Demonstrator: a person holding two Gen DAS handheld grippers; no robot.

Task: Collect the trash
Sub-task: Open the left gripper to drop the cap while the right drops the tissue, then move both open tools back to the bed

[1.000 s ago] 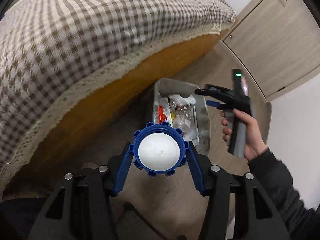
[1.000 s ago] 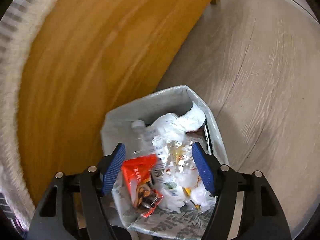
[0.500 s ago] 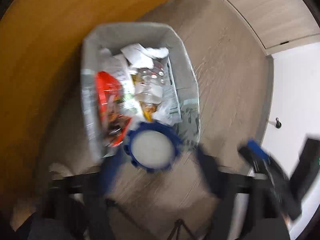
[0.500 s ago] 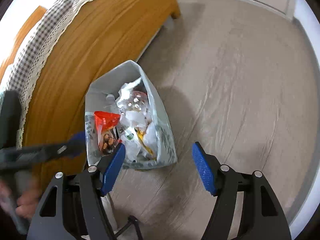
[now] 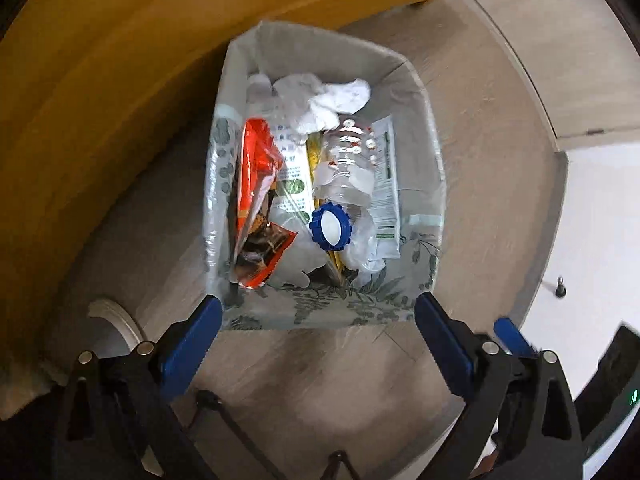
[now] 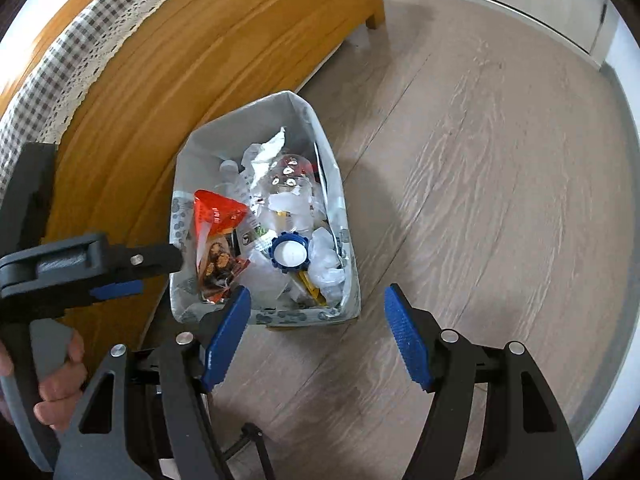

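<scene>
The left gripper [image 5: 316, 332] hangs over the near rim of the bin [image 5: 424, 92], its fingers [image 5: 192, 340] spread wide with nothing between them; they have just been opening. The blue-rimmed lid [image 5: 330, 226] lies free on the heap inside, resting against a crushed clear bottle [image 5: 348, 152] and just beside an orange snack wrapper [image 5: 256, 184].

The right gripper [image 6: 318, 336] is held off to the bin's side above bare floor [image 6: 480, 160], its fingers [image 6: 408, 340] part-open and empty.

The drop looks done, so the step in hand is probably the pull-away. To do it well, lift the left gripper straight up before swinging aside, so the fingers clear the soft bin wall and do not tip it. The lid sits high on the pile, so a knock could roll it out.

The bin stands on the floor against the wooden bed frame [image 6: 208, 40].
</scene>
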